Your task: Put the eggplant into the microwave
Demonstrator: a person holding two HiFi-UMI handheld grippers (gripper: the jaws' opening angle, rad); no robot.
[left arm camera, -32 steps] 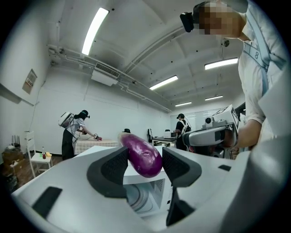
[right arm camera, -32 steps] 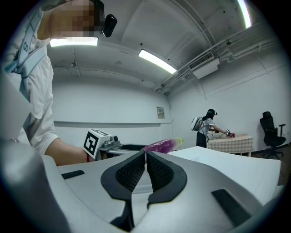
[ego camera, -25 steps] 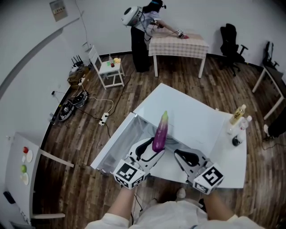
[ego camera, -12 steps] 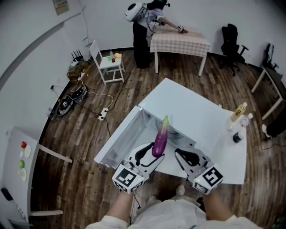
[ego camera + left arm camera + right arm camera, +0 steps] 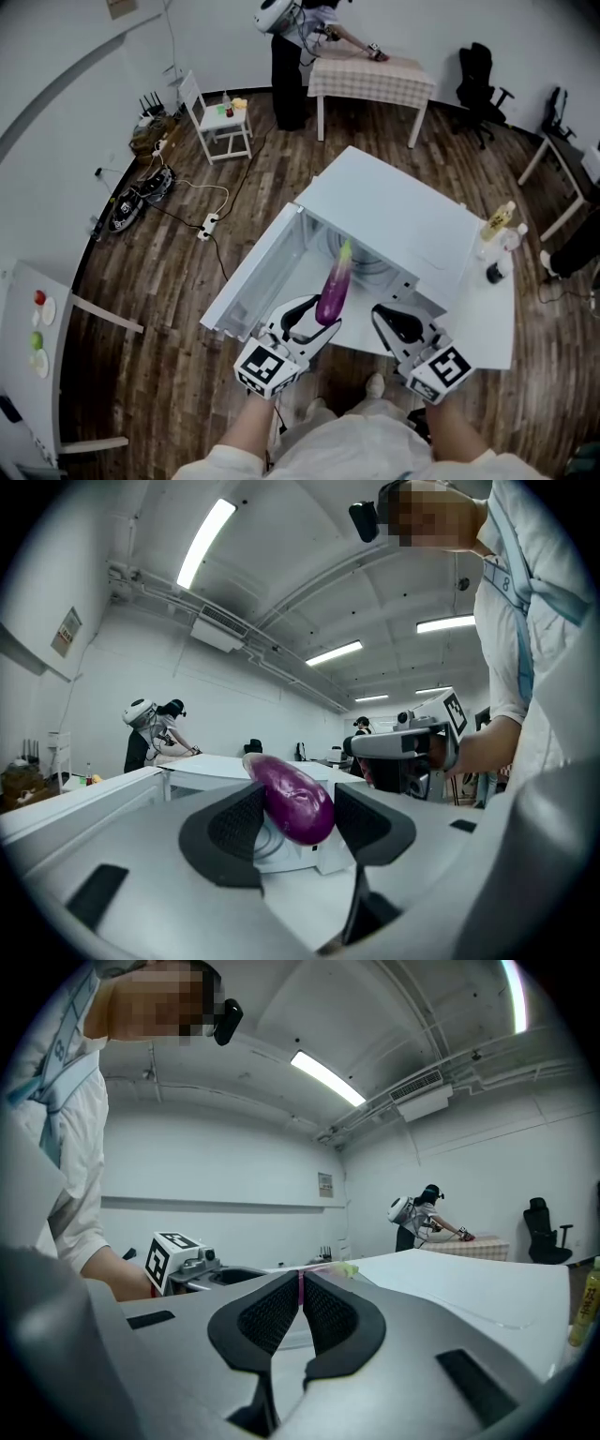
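Note:
A long purple eggplant (image 5: 333,281) with a green stem end is held by its thick end in my left gripper (image 5: 317,325), which is shut on it. Its stem end points into the open front of the white microwave (image 5: 398,211), whose door (image 5: 251,279) swings out to the left. In the left gripper view the eggplant (image 5: 292,797) sits between the black pads, with the microwave's round turntable (image 5: 272,846) behind it. To its right my right gripper (image 5: 397,327) hangs in front of the microwave, its pads (image 5: 281,1314) closed together on nothing.
The microwave stands on a white table (image 5: 483,319) with two bottles (image 5: 499,225) and a small dark object (image 5: 494,273) at its right end. Far back, a person works at a checked table (image 5: 370,75). A white chair (image 5: 220,122) and floor cables (image 5: 202,225) lie left.
My left gripper has carried the eggplant forward and a little down, so its stem end now reaches the microwave's opening. The right gripper has shifted forward slightly, still shut.

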